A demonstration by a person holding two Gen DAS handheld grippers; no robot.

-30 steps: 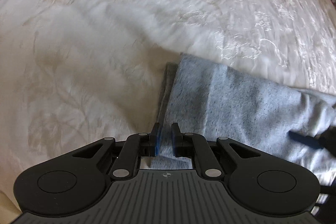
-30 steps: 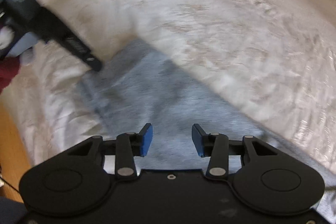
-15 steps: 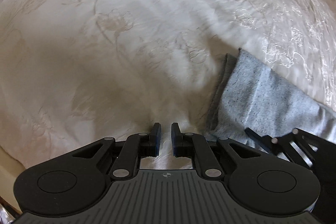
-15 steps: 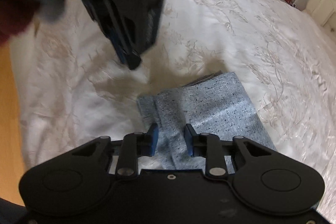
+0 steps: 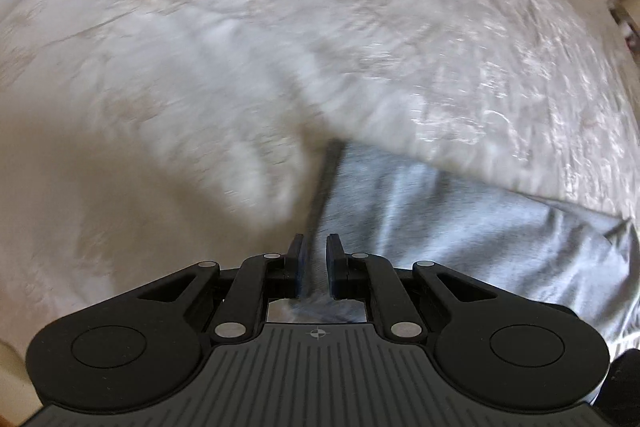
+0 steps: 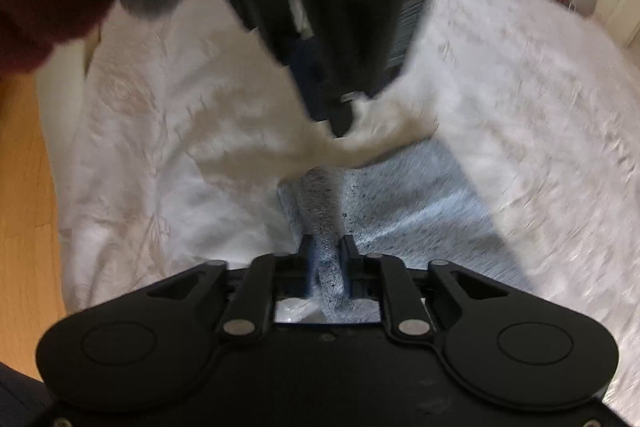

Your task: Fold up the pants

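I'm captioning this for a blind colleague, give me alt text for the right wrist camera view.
The right gripper pinches a raised ridge of the grey pants, which lie folded on a white embroidered bedspread. The left gripper, blurred, hangs just above the pants' far edge, with wood floor at left.

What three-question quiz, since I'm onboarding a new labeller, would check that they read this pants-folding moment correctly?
1. True or false: the right tongs are clamped on a raised ridge of the grey pants.
2. The pants lie on: A) a carpet, B) a white embroidered bedspread, C) a table.
3. In a few words: what surface shows left of the bedspread in the right wrist view?

Key: 1 true; 2 B; 3 a wooden floor.
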